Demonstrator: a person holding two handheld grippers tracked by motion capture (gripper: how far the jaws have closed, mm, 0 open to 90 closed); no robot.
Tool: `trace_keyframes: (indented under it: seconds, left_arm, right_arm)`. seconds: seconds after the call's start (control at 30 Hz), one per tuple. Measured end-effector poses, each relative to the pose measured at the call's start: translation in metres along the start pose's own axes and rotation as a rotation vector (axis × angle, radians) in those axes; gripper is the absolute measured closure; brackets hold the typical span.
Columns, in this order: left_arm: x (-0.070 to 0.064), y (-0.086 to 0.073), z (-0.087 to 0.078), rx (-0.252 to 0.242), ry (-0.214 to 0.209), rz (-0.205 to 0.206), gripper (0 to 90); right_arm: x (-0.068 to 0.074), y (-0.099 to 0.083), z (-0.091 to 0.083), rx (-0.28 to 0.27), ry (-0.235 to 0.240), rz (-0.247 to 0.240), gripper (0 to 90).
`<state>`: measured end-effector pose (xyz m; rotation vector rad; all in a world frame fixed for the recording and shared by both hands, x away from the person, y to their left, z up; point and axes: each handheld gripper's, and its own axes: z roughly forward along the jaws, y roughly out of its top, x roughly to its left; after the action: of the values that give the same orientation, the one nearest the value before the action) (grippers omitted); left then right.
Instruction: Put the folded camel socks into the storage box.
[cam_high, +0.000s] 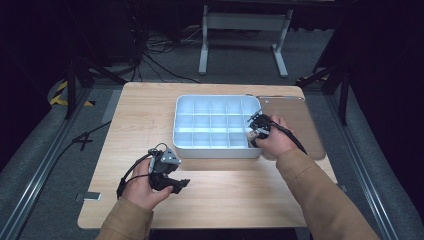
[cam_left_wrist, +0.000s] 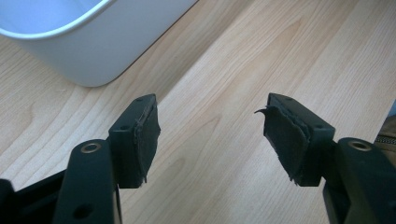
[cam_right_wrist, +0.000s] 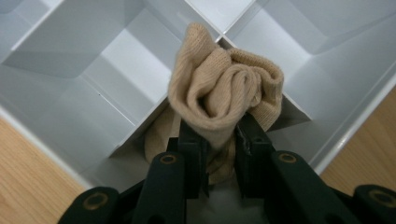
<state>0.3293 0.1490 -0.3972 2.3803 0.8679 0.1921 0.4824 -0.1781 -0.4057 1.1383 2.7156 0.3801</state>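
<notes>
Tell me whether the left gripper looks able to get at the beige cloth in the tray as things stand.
Probably not without moving: the left gripper sits open over bare table in front of the tray, while the beige cloth is at the tray's far right side, clamped in the right gripper.

Left gripper (cam_high: 184, 184) lower left of frame, fingers (cam_left_wrist: 140, 140) spread apart, right gripper (cam_high: 251, 131) right of centre, fingers (cam_right_wrist: 194, 144) clamped, forearm extended.

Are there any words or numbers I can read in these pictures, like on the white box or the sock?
None: there is no readable text.
The white divided tray is plain.
The beige sock, gripped by the right gripper, has no label.
The left gripper has bare black pads.
The wooden table has no markings.
</notes>
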Motion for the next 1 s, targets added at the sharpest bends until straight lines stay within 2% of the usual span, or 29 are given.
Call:
trace_keyframes:
  seconds: [0.2, 0.37, 0.5, 0.73, 0.83, 1.0]
  left_arm:
    - [-0.001, 0.001, 0.003, 0.007, -0.007, 0.008, 36.5]
    - [-0.001, -0.001, 0.004, 0.009, -0.007, 0.011, 36.4]
    - [-0.001, -0.004, 0.002, 0.009, -0.001, -0.004, 36.4]
    - [0.0, -0.006, -0.001, 0.014, 0.003, -0.008, 36.2]
    - [0.0, -0.008, -0.001, 0.003, 0.006, -0.017, 36.2]
    - [0.0, -0.009, -0.002, 0.007, 0.012, -0.019, 36.2]
  right_arm:
    - [-0.001, 0.003, 0.008, 0.032, 0.002, 0.002, 75.1]
    - [-0.002, 0.011, 0.017, 0.1, -0.006, 0.009, 75.3]
    - [-0.001, 0.012, 0.018, 0.112, -0.009, 0.009, 75.1]
    - [-0.002, 0.007, 0.012, 0.071, 0.012, -0.005, 71.2]
    - [-0.001, 0.004, 0.003, 0.042, 0.028, -0.008, 66.2]
    - [-0.003, -0.002, -0.016, -0.008, 0.041, -0.01, 63.7]
